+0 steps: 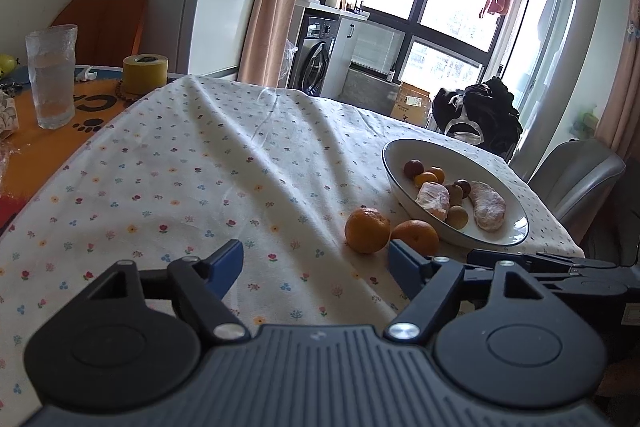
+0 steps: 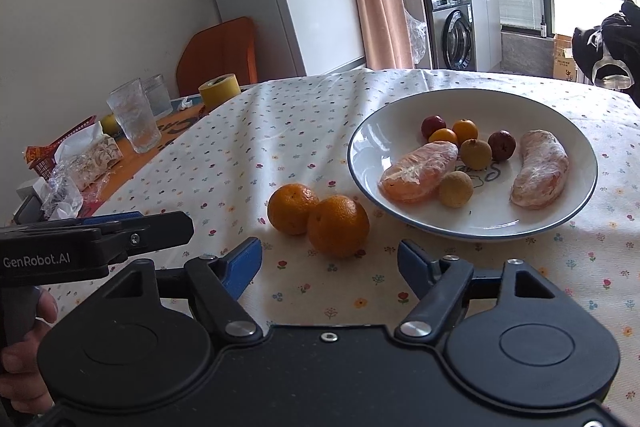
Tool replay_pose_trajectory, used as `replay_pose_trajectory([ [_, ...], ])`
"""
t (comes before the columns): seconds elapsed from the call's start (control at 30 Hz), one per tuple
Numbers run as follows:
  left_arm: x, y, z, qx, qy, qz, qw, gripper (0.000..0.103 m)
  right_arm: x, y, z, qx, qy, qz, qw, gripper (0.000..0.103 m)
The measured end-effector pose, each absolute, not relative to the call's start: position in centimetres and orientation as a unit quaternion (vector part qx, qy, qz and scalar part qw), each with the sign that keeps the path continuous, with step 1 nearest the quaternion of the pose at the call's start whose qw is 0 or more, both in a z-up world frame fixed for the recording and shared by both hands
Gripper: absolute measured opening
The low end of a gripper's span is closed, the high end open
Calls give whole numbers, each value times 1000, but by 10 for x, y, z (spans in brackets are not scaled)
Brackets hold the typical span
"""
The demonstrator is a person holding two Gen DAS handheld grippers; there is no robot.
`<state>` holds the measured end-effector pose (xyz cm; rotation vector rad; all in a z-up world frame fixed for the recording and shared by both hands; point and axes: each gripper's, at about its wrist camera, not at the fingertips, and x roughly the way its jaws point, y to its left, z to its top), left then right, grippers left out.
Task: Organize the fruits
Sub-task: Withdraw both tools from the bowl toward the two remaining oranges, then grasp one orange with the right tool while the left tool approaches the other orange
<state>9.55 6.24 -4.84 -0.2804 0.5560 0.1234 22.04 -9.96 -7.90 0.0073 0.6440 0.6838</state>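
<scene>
Nearest to me, my right gripper [image 2: 330, 265] hangs low over the tabletop [image 2: 280, 131] with its jaws spread wide and nothing between them. My left gripper [image 1: 316, 267] sits just beside it, jaws likewise apart and empty; in the right wrist view its black body pokes in from the left, a hand [image 2: 24, 347] wrapped round its grip.

Just ahead of the right jaws lie two mandarins on the flowered cloth, touching each other: the nearer mandarin [image 2: 338, 226] almost centred in the gap, the farther mandarin [image 2: 292, 207] to its left. Both sit off the plate, close to its near rim. I judge them light, firm enough to pinch but soft under the peel, and round enough to roll, so I would close gently across the widest part of the nearer one.

Beyond them the white plate [image 2: 576, 203] holds two peeled citrus halves, which look wet and fragile, plus small round fruits: two dark red ones, two tiny orange ones and two tan ones.

Farther left stand a ribbed glass [image 2: 134, 117] and a roll of yellow tape [image 2: 219, 90].
</scene>
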Motion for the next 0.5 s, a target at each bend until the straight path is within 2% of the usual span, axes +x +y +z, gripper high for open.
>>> replay_pose_trajectory([
  [0.13,104,63,-51,-137,279,61,949,72,230,-97,-81,18,313,320,894,66],
  [0.27,112,64,-53,-137,286,58,947,66,239,-91,-86,23,321,318,892,65],
  [0.43,123,63,-56,-136,293,62,945,62,245,-91,-90,38,323,331,886,65],
  [0.5,127,61,-57,-134,292,63,945,62,247,-91,-91,39,324,336,884,60],
])
